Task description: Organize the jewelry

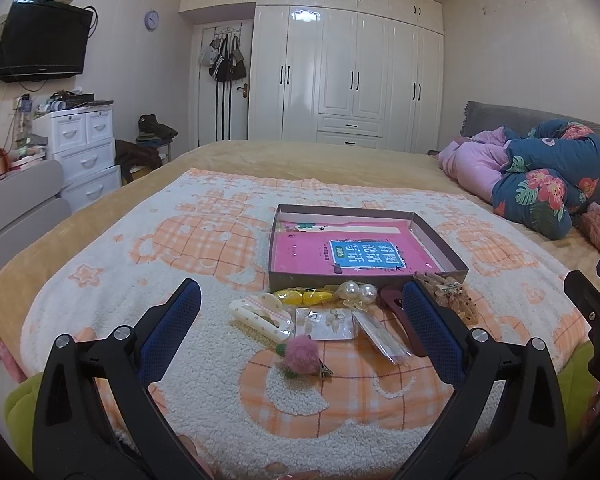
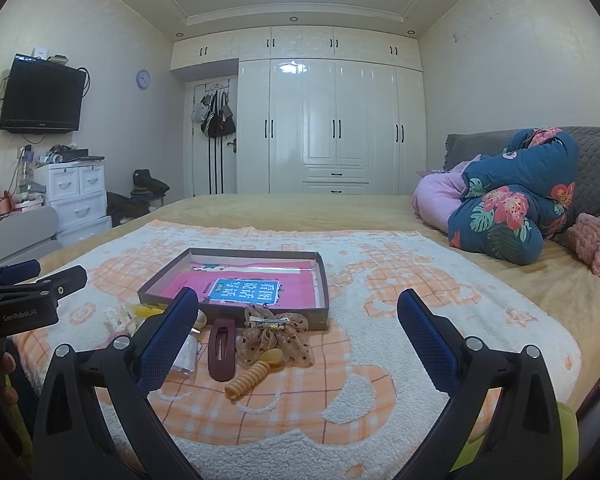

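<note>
A shallow cardboard box [image 1: 440, 240] [image 2: 326, 284] with a pink book inside lies on the orange-and-white blanket. In front of it sits a heap of hair accessories: a cream claw clip [image 1: 260, 316], yellow clips [image 1: 304, 295], pearl piece [image 1: 358, 291], earring card [image 1: 326, 323], pink pompom clip [image 1: 300, 356], maroon snap clip [image 2: 221, 347], sheer bow [image 2: 274, 336] and orange coil tie [image 2: 247, 380]. My left gripper [image 1: 302, 300] is open and empty, hovering just short of the heap. My right gripper [image 2: 298, 308] is open and empty, to the heap's right.
The blanket [image 1: 204, 248] covers a tan bed. Rolled floral and pink bedding [image 2: 508, 204] lies at the right by the headboard. White drawers [image 1: 86, 152] and a wall TV [image 1: 40, 40] stand to the left; wardrobes [image 1: 356, 76] fill the far wall.
</note>
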Motion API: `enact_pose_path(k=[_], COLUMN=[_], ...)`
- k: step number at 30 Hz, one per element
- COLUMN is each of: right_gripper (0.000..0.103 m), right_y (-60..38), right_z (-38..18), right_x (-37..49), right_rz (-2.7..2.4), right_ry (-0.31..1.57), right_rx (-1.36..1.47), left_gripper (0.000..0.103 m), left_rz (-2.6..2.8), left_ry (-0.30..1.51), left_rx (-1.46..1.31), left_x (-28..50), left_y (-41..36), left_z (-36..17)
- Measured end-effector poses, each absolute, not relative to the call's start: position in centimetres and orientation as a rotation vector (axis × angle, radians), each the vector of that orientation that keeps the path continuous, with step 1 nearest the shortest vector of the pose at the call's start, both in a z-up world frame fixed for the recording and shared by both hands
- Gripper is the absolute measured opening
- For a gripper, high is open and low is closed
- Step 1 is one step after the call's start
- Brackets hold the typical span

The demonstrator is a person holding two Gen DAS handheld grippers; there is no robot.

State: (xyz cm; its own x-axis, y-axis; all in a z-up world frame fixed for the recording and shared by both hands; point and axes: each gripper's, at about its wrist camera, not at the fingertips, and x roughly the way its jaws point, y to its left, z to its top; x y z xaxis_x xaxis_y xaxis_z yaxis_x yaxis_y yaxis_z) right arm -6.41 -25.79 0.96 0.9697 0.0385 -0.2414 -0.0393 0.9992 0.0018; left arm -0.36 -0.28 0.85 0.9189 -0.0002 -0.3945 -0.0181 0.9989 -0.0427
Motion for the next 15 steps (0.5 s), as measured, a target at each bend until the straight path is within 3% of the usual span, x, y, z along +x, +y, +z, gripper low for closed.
enact_pose_path(k=[15], right_gripper=[0.097], right_y=[-25.83], right_z=[1.00], right_x=[-6.54], right_rz=[0.039], right_ry=[0.243], right_rx=[-0.001], left_gripper=[0.093], left_rz=[0.012], left_ry=[0.398], left_rx=[-0.047], left_x=[-0.19], left_y=[-0.28], left_z=[0.97])
